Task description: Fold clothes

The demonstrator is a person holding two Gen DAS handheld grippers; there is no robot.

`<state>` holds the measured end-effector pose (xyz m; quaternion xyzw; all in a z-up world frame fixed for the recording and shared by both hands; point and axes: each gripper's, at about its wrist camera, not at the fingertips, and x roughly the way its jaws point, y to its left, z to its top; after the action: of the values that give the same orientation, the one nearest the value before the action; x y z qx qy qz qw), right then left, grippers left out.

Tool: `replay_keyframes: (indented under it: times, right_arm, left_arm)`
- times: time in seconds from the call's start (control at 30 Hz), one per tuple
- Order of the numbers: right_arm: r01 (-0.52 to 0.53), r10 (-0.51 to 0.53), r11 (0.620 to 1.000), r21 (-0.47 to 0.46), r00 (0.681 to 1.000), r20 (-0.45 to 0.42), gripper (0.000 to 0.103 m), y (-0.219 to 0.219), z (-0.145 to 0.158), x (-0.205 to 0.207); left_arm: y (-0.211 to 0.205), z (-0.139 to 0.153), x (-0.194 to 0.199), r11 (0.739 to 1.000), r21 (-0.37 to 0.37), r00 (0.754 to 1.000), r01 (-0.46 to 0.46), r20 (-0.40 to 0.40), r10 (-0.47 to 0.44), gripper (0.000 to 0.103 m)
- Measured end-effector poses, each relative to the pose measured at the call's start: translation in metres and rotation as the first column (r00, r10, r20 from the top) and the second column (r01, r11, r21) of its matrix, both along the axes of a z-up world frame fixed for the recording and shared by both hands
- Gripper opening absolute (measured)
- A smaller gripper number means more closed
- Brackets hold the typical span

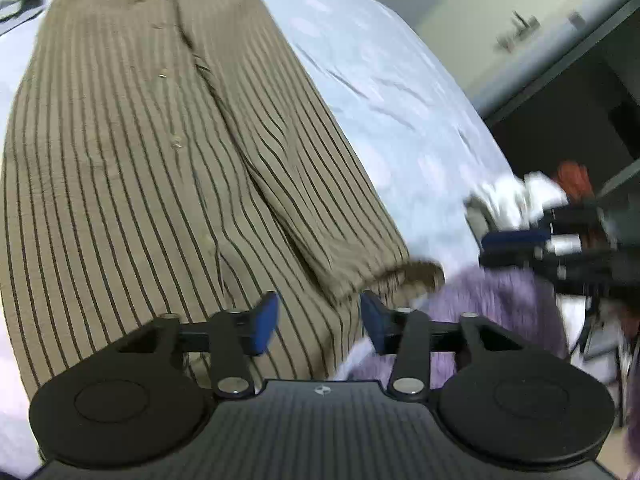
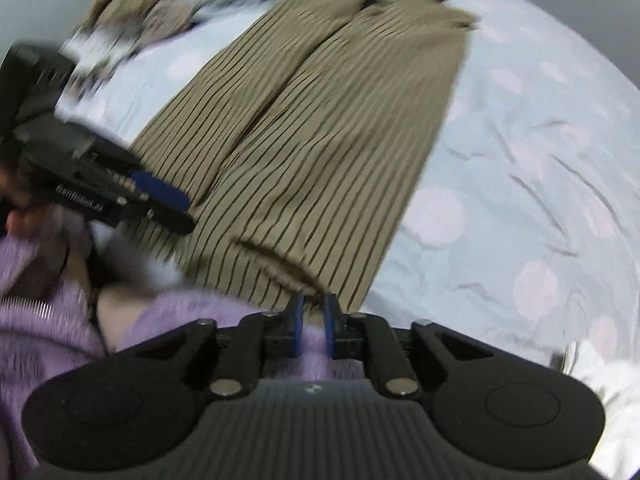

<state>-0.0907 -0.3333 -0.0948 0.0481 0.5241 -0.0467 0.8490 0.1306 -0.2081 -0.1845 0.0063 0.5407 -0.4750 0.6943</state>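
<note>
A pale dotted bed carries the striped shirt, sleeves already folded inward along its middle. The left gripper hovers with fingers spread and empty over the hem; the right gripper pinches the hem near the bed's near edge, so the lengthwise folds look left.

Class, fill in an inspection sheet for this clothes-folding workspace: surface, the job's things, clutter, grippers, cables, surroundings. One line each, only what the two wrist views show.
Surface: pale blue bedsheet with faint round spots, creased.
Job's things: tan striped shirt lies lengthwise, both sleeves folded in along the body; right cuff near the hem.
Clutter: a blurred patterned garment beyond the shirt; white cloth at the sheet's edge.
Grippers: left hand-held gripper open, above the hem near a cuff; right hand-held gripper nearly closed just short of the hem, grip cannot be told.
Cables: nothing seen.
Surroundings: person's purple fleece top; dark shelf unit; pale cupboard.
</note>
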Motion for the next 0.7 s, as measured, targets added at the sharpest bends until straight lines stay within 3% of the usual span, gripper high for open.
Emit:
replay_keyframes:
  times: [0.13, 0.2, 0.43, 0.5, 0.63, 0.7]
  right_arm:
    - [0.136, -0.136, 0.991, 0.006, 0.988, 0.073, 0.033, -0.001, -0.009, -0.007]
    - [0.161, -0.160, 0.987, -0.013, 0.985, 0.070, 0.041, 0.001, -0.016, -0.008]
    - [0.105, -0.107, 0.993, -0.052, 0.994, -0.020, 0.044, 0.000, -0.047, 0.008]
    - [0.093, -0.094, 0.995, -0.038, 0.994, -0.052, 0.044, -0.005, -0.056, 0.015]
    - [0.046, -0.046, 0.999, -0.007, 0.992, -0.114, 0.043, -0.007, -0.071, 0.022]
    - [0.033, -0.033, 0.999, 0.000, 0.991, -0.128, 0.031, -0.005, -0.075, 0.024]
  left_arm:
    - [-0.015, -0.009, 0.010, 0.999, -0.009, 0.997, -0.052, -0.061, 0.051, 0.048]
    - [-0.024, -0.015, 0.013, 0.998, -0.009, 0.994, -0.064, -0.093, 0.062, 0.048]
    - [-0.054, -0.037, 0.018, 0.997, 0.037, 0.986, -0.074, -0.145, 0.078, 0.048]
    - [-0.059, -0.044, 0.019, 0.996, 0.031, 0.982, -0.079, -0.169, 0.083, 0.043]
    - [-0.064, -0.048, 0.018, 0.998, 0.009, 0.982, -0.065, -0.178, 0.065, 0.005]
    - [-0.062, -0.043, 0.017, 0.998, -0.005, 0.985, -0.061, -0.161, 0.060, 0.002]
